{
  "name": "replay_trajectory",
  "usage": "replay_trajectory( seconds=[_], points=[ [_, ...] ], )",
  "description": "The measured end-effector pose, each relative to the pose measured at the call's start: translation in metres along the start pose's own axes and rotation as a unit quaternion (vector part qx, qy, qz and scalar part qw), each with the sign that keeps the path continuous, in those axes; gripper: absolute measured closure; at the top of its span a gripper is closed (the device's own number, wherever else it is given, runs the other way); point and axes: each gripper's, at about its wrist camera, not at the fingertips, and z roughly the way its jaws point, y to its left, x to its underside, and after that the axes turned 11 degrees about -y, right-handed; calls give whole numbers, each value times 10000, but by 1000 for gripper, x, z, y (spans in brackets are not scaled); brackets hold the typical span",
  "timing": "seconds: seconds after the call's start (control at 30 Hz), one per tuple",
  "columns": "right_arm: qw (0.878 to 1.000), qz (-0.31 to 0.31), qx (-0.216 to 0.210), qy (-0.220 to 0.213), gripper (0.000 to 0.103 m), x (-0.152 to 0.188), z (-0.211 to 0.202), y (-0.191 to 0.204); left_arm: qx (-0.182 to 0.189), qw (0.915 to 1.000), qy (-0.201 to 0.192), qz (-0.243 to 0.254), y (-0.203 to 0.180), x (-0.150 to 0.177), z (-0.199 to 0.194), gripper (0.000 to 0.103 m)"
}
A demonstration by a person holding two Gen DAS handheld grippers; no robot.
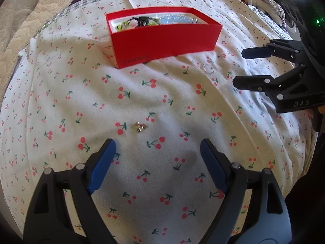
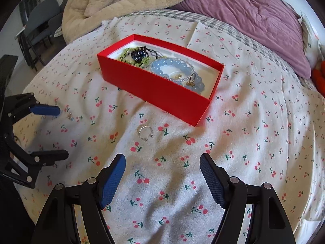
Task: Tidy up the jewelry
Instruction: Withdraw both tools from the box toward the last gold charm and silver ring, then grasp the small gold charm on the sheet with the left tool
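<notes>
Left tongs [image 1: 157,152] apart, empty, above gold earring [image 1: 141,126] short of red box [image 1: 166,40]. Right tongs [image 2: 162,168] apart, empty, near ring [image 2: 145,133]. Risk: tiny pieces slip, pads snag bedsheet [image 1: 61,101].

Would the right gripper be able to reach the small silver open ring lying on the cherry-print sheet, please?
Probably yes: the right gripper is open and empty, and the small silver open ring lies on bare cherry-print sheet just ahead, clear of the red cardboard box.
</notes>
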Motion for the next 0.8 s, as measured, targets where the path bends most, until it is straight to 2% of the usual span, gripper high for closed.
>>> replay_trajectory(
  seconds=[0.27, 0.57, 0.8],
  points=[
    [9996, 119, -68, 263, 24, 16, 23, 2, 52, 9994, -315, 118, -2, 14, -5, 18],
    [10000, 28, -64, -12, 3, 20, 33, 3, 113, 9981, -602, 83, 1, 22, -9, 24],
    [9999, 36, -77, -125, 0, 14, 41, 0, 99, 9976, -684, 4, 7, 13, -2, 40]
  ],
)
